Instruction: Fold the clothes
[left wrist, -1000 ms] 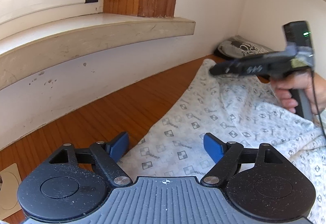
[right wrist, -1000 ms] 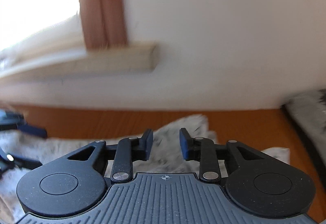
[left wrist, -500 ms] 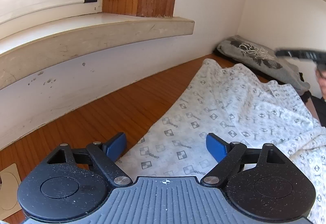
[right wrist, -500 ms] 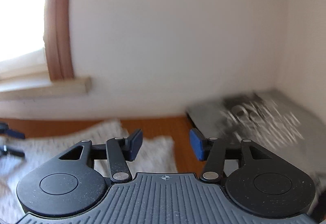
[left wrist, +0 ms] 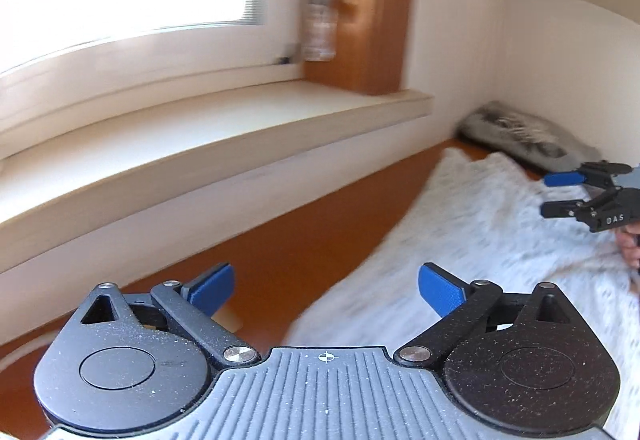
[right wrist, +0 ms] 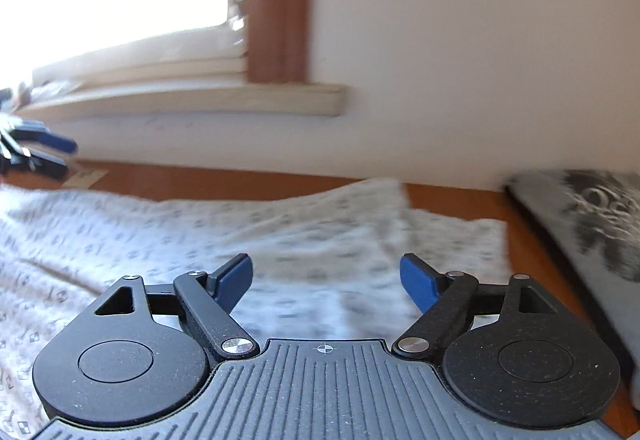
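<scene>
A white patterned garment (left wrist: 500, 240) (right wrist: 200, 232) lies spread on the brown wooden table (left wrist: 312, 240). My left gripper (left wrist: 326, 290) hovers over the garment's left edge, its jaws opening wide with nothing between the blue pads. My right gripper (right wrist: 326, 276) hangs above the garment's far right part, jaws opening, nothing between them. The right gripper (left wrist: 560, 192) also shows at the right edge of the left wrist view, held by a hand. The left gripper (right wrist: 48, 152) appears at the left edge of the right wrist view.
A folded grey printed garment (left wrist: 528, 140) (right wrist: 592, 216) lies in the far right corner against the white wall. A window sill (left wrist: 200, 136) juts out over the table's far side. A small beige card (right wrist: 86, 178) lies on the wood at the left.
Both grippers' jaws have spread wider. The left gripper has pulled back and up, so more of the window shows. The right gripper swung away to the right, then back over the white garment.
</scene>
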The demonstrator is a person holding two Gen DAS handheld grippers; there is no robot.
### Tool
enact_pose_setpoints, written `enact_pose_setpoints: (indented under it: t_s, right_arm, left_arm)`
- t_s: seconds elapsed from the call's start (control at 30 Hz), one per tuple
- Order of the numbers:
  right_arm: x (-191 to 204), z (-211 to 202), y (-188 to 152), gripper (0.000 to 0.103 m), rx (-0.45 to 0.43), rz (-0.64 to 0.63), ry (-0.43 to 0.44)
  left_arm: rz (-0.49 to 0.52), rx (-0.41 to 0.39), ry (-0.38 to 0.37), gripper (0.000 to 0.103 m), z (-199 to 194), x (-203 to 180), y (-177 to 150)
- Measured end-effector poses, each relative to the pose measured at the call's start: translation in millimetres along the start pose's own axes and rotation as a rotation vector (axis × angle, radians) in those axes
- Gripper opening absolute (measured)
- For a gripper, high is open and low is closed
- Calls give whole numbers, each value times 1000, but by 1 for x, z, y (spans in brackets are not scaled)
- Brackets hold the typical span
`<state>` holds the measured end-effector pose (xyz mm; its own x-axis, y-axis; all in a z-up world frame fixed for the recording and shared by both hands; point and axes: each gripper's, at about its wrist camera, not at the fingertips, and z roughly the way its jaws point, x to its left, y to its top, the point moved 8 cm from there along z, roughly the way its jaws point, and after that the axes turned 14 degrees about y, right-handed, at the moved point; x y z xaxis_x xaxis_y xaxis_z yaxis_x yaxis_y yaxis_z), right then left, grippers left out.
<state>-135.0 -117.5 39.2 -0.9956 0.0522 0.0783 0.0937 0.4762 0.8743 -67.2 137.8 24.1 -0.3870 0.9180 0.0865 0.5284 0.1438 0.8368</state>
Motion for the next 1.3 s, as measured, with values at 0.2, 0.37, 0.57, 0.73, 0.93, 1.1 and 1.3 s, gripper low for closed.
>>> enact_pose_setpoints:
  t_s: [0.2, 0.37, 0.57, 0.73, 0.93, 1.1, 1.3]
  right_arm:
    - [8, 16, -13, 86, 64, -48, -18]
    - [6, 14, -15, 88, 60, -19, 5]
    - [4, 17, -15, 89, 56, 10, 13]
    - [3, 16, -15, 93, 49, 13, 5]
    - [-1, 13, -14, 94, 31, 42, 11]
    - [-2, 13, -14, 94, 23, 50, 11]
    - [-3, 13, -14, 94, 21, 54, 9]
  left_arm:
    - [-41, 35, 130, 101, -41, 88, -48]
    - [-131, 75, 213, 101, -72, 147, -89]
    - [-218, 80, 268, 98, -103, 178, -120]
    - [-174, 36, 313, 54, -138, 172, -137]
    - [35, 26, 372, 58, -173, 134, -156]
    - [156, 17, 358, 76, -188, 106, -153]
    - [264, 70, 365, 61, -169, 92, -162]
